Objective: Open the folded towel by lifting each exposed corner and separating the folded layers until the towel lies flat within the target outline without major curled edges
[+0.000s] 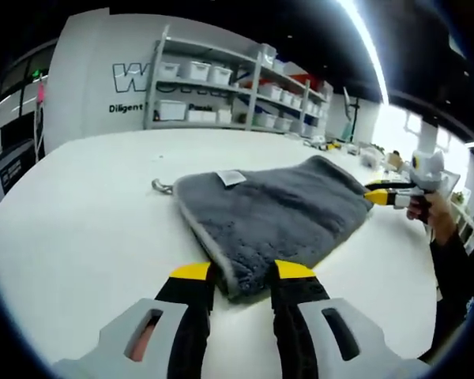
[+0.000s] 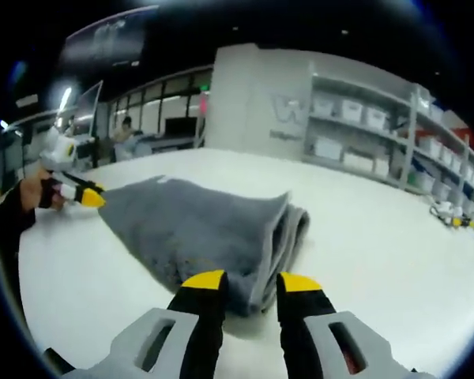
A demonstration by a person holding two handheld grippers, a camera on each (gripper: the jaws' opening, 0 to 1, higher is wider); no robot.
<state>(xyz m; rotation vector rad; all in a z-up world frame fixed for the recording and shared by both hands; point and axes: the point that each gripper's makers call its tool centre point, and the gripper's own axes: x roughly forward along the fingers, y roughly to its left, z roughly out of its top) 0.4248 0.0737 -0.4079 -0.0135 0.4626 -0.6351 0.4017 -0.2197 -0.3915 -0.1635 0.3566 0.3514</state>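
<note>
Little of the unfolding can be judged as done: the grey towel lies on the white desk with stacked layers seen along one folded edge in the right gripper view, and no target outline can be made out. The left tongs are set either side of a near corner of the towel, the jaws slightly apart with cloth between them, though a firm pinch cannot be confirmed. The right tongs are likewise placed narrowly open around the opposite folded corner.
</note>
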